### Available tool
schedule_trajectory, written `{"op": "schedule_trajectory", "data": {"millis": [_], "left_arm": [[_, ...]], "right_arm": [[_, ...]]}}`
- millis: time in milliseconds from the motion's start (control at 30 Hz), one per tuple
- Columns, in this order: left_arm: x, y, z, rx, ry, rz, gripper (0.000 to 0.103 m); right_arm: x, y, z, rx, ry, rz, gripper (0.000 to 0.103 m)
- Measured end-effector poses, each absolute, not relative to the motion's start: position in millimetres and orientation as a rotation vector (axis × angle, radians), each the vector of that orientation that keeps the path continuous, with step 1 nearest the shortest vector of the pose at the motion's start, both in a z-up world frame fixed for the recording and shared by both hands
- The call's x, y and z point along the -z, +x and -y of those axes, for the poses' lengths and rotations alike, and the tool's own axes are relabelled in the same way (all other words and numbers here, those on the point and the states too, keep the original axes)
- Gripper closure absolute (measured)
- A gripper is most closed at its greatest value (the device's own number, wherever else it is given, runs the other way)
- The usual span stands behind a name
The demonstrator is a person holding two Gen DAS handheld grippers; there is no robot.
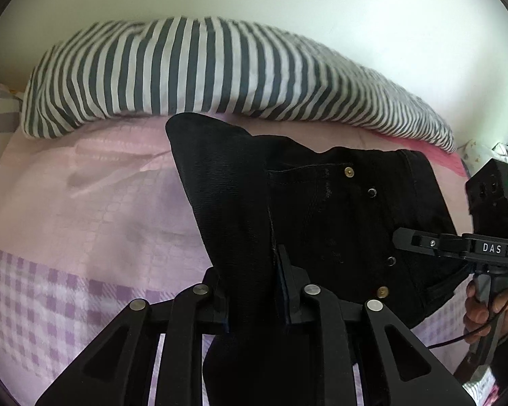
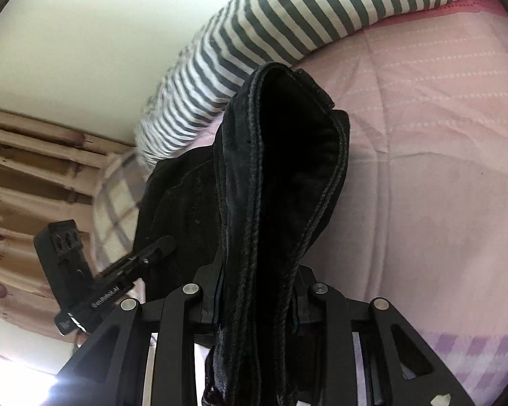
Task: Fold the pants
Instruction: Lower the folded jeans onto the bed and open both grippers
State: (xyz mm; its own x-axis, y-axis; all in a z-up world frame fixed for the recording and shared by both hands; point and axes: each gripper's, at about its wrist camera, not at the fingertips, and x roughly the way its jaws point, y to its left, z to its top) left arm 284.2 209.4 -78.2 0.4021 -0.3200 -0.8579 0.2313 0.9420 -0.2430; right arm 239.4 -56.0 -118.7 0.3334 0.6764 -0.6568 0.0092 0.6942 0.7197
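Note:
A pair of black pants (image 1: 338, 209) with metal rivets hangs over a pink bed sheet (image 1: 101, 186). In the left wrist view my left gripper (image 1: 254, 280) is shut on a fold of the dark cloth, which rises between its fingers. My right gripper (image 1: 403, 240) reaches in from the right at the pants' far edge, held by a hand (image 1: 484, 308). In the right wrist view my right gripper (image 2: 257, 301) is shut on a thick bunched layer of the pants (image 2: 281, 169) with stitched edges. My left gripper (image 2: 162, 247) shows at the left against the cloth.
A long grey-and-white striped pillow (image 1: 203, 67) lies along the white wall behind the pants, also the striped pillow (image 2: 288, 23) in the right wrist view. The sheet (image 2: 423, 169) turns to purple check near the front. Beige curtains (image 2: 34, 169) hang at the left.

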Motion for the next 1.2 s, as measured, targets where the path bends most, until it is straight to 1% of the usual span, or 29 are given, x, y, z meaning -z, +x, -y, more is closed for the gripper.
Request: {"op": "schedule_trajectory", "data": {"millis": [33,67,100,133,167,200,267,467,567,667,867,1033,1100,1133,1200], "left_arm": [[83,285,-209,0.347,-0.079,-1.106,0.074],[85,283,-208,0.339,-0.068,-1.108,0.067],[89,282,-208,0.326,-0.056,-1.107,0.063],[92,281,-210,0.321,-0.051,-1.104,0.058],[94,281,-212,0.312,-0.057,-1.097,0.055],[95,277,-213,0.308,-0.061,-1.091,0.055],[92,268,-215,0.289,-0.054,-1.075,0.05],[88,227,-215,0.222,0.07,-1.017,0.049],[90,203,-215,0.189,0.116,-1.006,0.049],[89,186,-214,0.147,0.136,-0.992,0.049],[79,171,-202,0.037,0.155,-0.979,0.049],[61,153,-195,0.003,0.123,-0.971,0.049],[55,144,-193,-0.013,0.122,-0.959,0.047],[52,140,-192,-0.02,0.125,-0.954,0.044],[47,133,-193,-0.033,0.122,-0.946,0.041]], "right_arm": [[121,241,50,-0.471,0.679,-1.173,0.073],[125,243,48,-0.45,0.647,-1.19,0.067],[126,243,45,-0.423,0.594,-1.198,0.063],[126,248,41,-0.406,0.557,-1.199,0.055],[125,247,36,-0.389,0.505,-1.193,0.05],[124,245,35,-0.384,0.48,-1.185,0.048],[121,241,31,-0.362,0.43,-1.162,0.044],[100,206,43,-0.339,0.353,-1.096,0.043],[93,184,51,-0.321,0.338,-1.07,0.038],[98,172,53,-0.301,0.291,-1.081,0.038],[112,181,46,-0.248,0.272,-1.105,0.036],[107,181,41,-0.222,0.224,-1.097,0.035],[99,177,35,-0.206,0.182,-1.08,0.033],[95,175,33,-0.201,0.164,-1.072,0.033],[85,167,27,-0.196,0.13,-1.051,0.033]]}}
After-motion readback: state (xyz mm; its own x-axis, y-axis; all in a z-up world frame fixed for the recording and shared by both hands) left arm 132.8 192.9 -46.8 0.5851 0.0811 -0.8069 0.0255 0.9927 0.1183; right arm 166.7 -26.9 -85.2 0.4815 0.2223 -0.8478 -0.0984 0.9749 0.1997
